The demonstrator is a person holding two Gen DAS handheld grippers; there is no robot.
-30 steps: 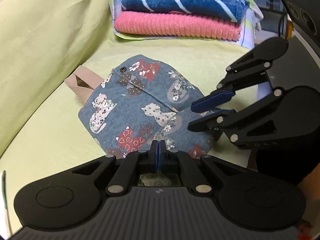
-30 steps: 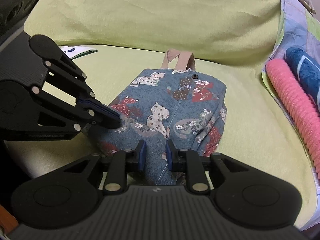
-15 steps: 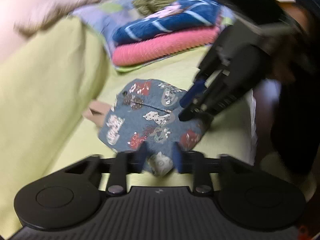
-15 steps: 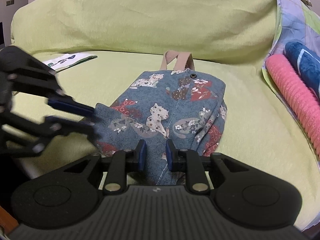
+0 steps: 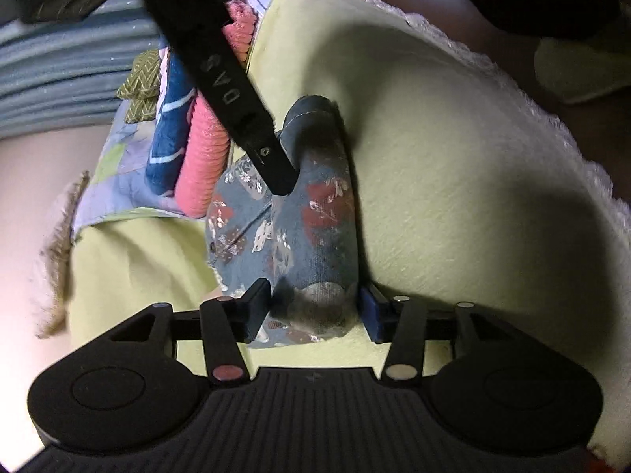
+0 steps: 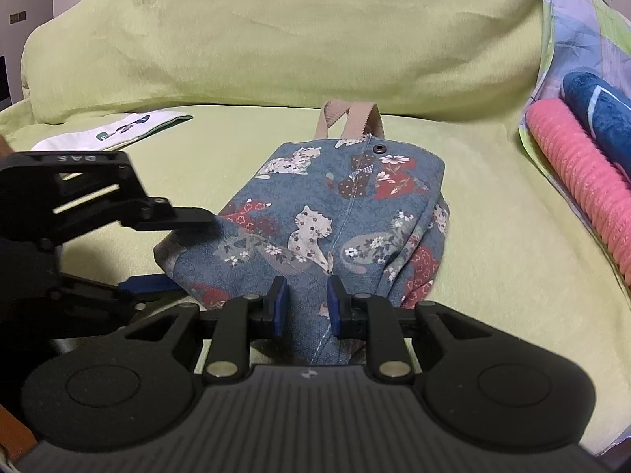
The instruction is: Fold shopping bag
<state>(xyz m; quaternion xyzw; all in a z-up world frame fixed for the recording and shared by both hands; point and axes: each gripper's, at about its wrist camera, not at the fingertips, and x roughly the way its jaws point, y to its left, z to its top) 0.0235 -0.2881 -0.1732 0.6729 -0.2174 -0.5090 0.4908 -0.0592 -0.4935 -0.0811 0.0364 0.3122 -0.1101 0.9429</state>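
The blue cat-print shopping bag (image 6: 347,216) lies folded on the green couch seat, its beige handle (image 6: 349,118) pointing at the backrest. My right gripper (image 6: 303,307) holds the bag's near edge, with fabric bunched between its narrowly parted jaws. My left gripper (image 5: 313,311) is turned on its side and open, its jaws straddling the bag's left corner (image 5: 315,260); it also shows in the right wrist view (image 6: 165,248), one finger above the fabric and one below. The right gripper's finger (image 5: 252,134) crosses the left wrist view.
A pink towel (image 6: 579,193) and a blue towel (image 6: 599,114) are stacked on a patterned cloth at the right. A white printed bag (image 6: 114,130) lies at the back left. The couch backrest (image 6: 276,39) rises behind; the seat edge (image 5: 532,90) shows.
My left gripper has opened, rolled onto its side and moved in around the bag's left corner. The right gripper has stayed on the near edge.
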